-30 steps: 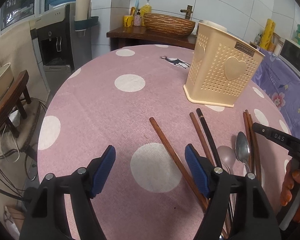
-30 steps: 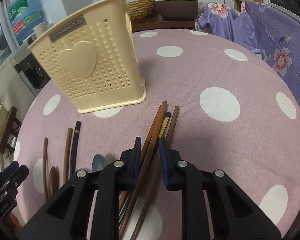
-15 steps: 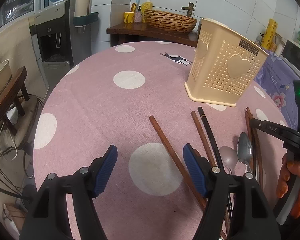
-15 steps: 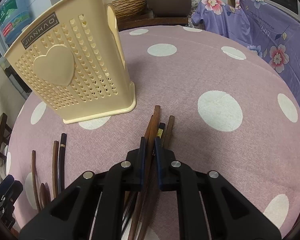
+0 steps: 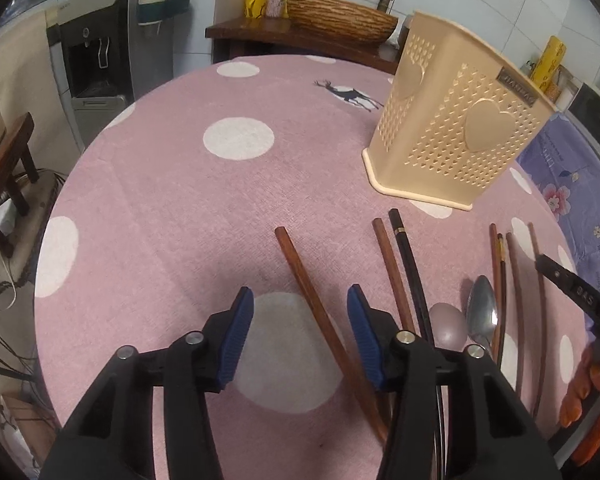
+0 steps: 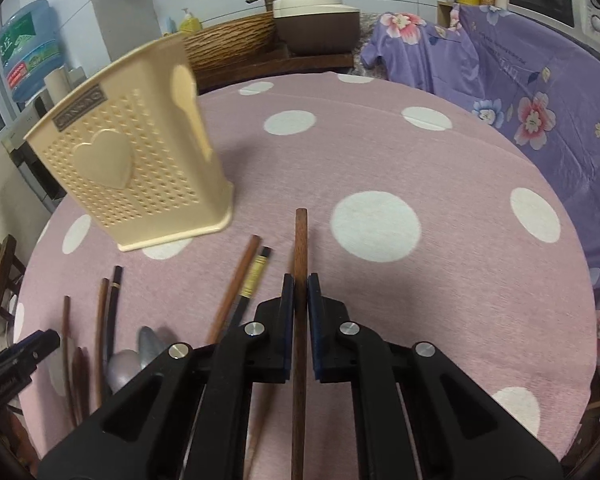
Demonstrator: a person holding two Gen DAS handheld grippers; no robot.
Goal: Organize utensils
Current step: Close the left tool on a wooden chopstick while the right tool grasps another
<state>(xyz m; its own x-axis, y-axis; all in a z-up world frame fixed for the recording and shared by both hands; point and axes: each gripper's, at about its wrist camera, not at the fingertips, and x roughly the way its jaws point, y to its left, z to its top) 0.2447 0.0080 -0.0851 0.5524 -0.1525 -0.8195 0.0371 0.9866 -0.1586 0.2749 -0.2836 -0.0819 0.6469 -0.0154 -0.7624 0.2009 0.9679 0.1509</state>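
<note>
A round table [image 5: 148,216] under a pink cloth with white dots carries a cream perforated plastic utensil holder with heart reliefs [image 6: 136,176], standing upright toward the far side, and a loose fan of utensils lying flat nearer the person. The right gripper [image 6: 298,292] has its jaws pressed together on one brown wooden chopstick [image 6: 301,240], pinched partway along its length so that the free end projects forward toward the holder, probably in readiness for lifting it into the holder's open top. Beside it lie a second brown chopstick [image 6: 236,284] and a dark chopstick with a yellow band [image 6: 254,276], untouched. The left gripper [image 5: 300,320] hangs above a reddish-brown wooden chopstick [image 5: 300,268]; its blue-padded jaws have just been closing, yet stand apart on either side of the stick without pressing it. Further right, a metal spoon [image 5: 482,312] and several more chopsticks [image 5: 518,280] await sorting, so the task appears to be at an early stage.
</note>
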